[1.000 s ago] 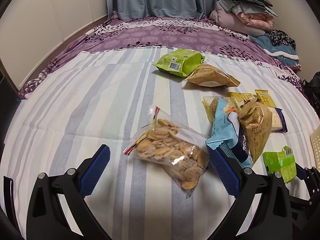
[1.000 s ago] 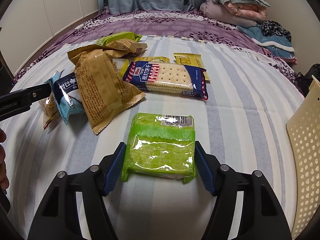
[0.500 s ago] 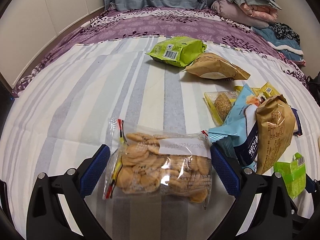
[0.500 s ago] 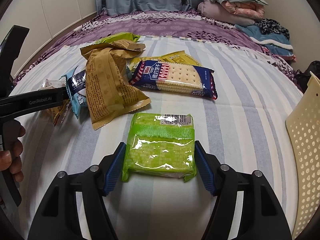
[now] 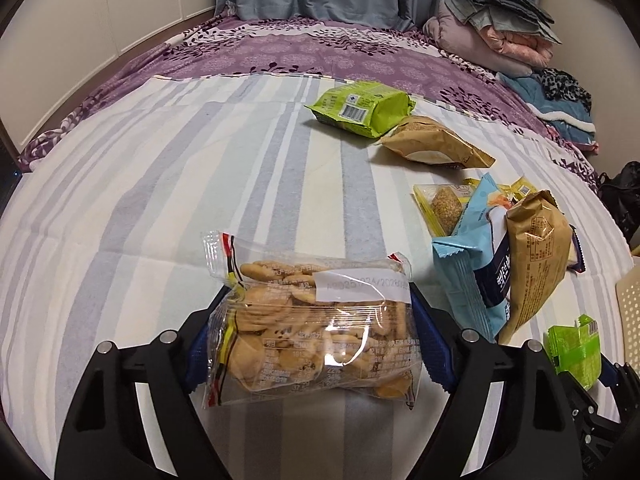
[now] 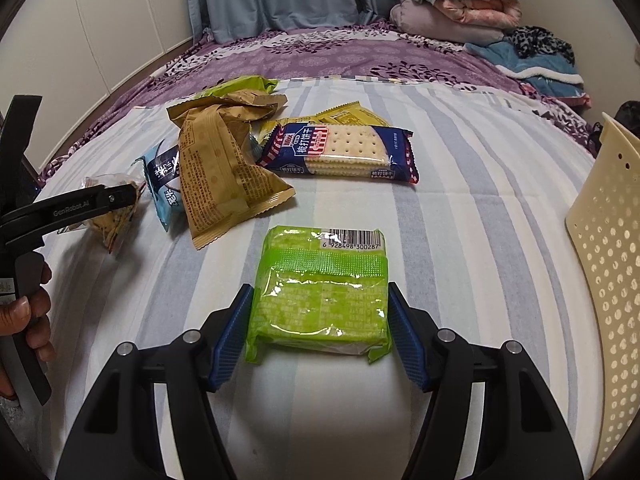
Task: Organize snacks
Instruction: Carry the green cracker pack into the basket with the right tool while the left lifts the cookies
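My left gripper (image 5: pixel 316 336) is shut on a clear bag of small round biscuits (image 5: pixel 316 328) and holds it just above the striped sheet (image 5: pixel 160 200). It also shows at the left of the right wrist view (image 6: pixel 116 200). My right gripper (image 6: pixel 320 332) is shut on a green wrapped snack pack (image 6: pixel 320 292), which also shows in the left wrist view (image 5: pixel 576 350). A blue cracker pack (image 6: pixel 344 152), a tan bag (image 6: pixel 224 184) and a light blue bag (image 5: pixel 472 276) lie on the sheet ahead.
A cream perforated basket (image 6: pixel 608 264) stands at the right. A green bag (image 5: pixel 360 106) and a second tan bag (image 5: pixel 432 144) lie farther back. Yellow packets (image 6: pixel 348 114) lie behind the cracker pack. Folded bedding (image 5: pixel 496 28) is piled at the far right.
My left gripper moved onto the biscuit bag, closed on it and lifted it. The right gripper stayed on the green pack.
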{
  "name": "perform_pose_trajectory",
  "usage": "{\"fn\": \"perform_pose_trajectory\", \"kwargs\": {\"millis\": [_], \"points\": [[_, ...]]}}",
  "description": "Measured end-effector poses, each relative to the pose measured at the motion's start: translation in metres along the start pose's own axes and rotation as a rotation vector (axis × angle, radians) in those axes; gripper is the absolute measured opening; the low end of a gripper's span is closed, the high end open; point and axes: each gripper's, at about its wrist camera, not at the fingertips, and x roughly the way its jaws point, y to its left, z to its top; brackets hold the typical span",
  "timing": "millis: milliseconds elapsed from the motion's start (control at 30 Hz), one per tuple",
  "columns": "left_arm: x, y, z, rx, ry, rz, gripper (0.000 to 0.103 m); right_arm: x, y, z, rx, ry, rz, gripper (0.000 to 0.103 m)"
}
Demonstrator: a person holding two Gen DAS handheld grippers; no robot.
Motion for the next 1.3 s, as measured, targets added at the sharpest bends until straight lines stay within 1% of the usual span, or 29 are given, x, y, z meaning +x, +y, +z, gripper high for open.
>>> {"fn": "perform_pose_trajectory", "kwargs": {"millis": [200,333,600,733,900,1000,1167,1300], "points": [[-0.023,0.014,0.0,-0.03,-0.038,-0.005,0.083,-0.013,-0.003,0.001,0.015,-0.032,0.012,0.065],[-0.039,0.016,0.001,-0.032,-0.066,-0.014,0.083,-0.027,-0.004,0.003,0.021,-0.064,0.021,0.065],[-0.069,0.0,0.005,-0.003,-0.124,-0.056,0.084,-0.06,-0.02,0.012,0.061,-0.144,0.031,0.065],[-0.084,-0.015,0.007,0.022,-0.146,-0.08,0.083,-0.083,-0.036,0.015,0.099,-0.202,0.024,0.065],[-0.1,-0.035,0.006,0.06,-0.171,-0.104,0.084,-0.115,-0.064,0.019,0.151,-0.296,-0.029,0.065],[-0.108,-0.051,0.007,0.089,-0.183,-0.118,0.083,-0.134,-0.088,0.017,0.192,-0.344,-0.07,0.065],[-0.121,-0.08,0.008,0.141,-0.203,-0.144,0.084,-0.159,-0.133,0.007,0.273,-0.396,-0.149,0.065],[-0.13,-0.105,0.009,0.182,-0.216,-0.165,0.084,-0.169,-0.168,-0.004,0.335,-0.408,-0.221,0.065]]}}
